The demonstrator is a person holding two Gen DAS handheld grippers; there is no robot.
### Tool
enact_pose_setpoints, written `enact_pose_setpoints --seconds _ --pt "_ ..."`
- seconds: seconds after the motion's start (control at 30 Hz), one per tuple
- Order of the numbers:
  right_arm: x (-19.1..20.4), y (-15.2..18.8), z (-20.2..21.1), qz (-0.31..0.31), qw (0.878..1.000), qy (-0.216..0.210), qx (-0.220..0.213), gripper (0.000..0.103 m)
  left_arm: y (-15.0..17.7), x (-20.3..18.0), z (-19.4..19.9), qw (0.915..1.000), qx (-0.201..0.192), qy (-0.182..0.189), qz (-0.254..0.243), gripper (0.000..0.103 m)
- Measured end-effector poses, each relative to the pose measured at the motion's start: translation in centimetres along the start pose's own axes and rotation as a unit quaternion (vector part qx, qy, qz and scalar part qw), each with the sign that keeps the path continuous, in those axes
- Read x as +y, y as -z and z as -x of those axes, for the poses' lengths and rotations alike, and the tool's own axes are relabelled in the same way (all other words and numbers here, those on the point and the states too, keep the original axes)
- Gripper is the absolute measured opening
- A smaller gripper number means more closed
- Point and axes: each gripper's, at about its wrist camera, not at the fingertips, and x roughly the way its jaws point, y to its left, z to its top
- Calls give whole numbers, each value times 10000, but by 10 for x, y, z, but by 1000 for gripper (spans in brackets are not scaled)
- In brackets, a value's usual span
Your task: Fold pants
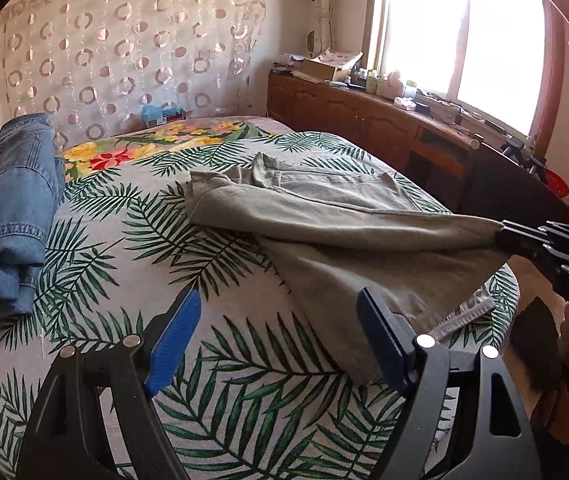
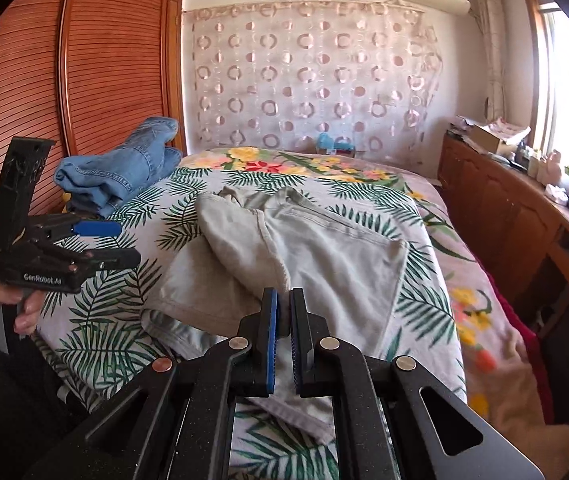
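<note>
- The khaki pants lay on the leaf-print bedspread, waist end bunched toward the far side, one leg lifted and drawn toward me.
- My right gripper was clamped on that leg's hem, the cloth pinched between its blue pads.
- My left gripper hung with jaws wide and nothing between them, above the bedspread beside the lower leg.
- I judged the thin pinch could slip if I pulled hard, dropping the leg crooked.
- The lower leg looked rumpled, so a fold over it risked trapping creases.
- The folded jeans sat well apart at the bed's left side.
</note>
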Motion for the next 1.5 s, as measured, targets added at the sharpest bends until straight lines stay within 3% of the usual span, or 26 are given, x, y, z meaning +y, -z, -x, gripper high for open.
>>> enact_pose_setpoints --seconds 0.5,0.93,1.17,1.27,1.33,1.43,1.5 --pt "6 14 26 -223 9995 191 78 6 -4 -29 -29 9991 292 99 -281 81" --pt "-5 23 4 -332 9968 175 701 6 4 -32 -41 9982 470 -22 -381 81" --pt "-13 18 8 -502 9960 110 729 6 9 -30 -47 9978 577 -30 -320 81" --pt "-19 15 11 -599 9958 71 686 17 9 -30 -46 9982 523 -28 -296 81" --pt "-21 16 14 -662 9961 32 586 18 9 -29 -45 9984 494 -30 -260 81" --pt "-26 11 16 -780 9961 44 411 40 10 -26 -41 9991 386 -44 -179 81" --pt "-29 3 12 -842 9958 66 365 40 11 -24 -38 9994 305 -86 -117 81"
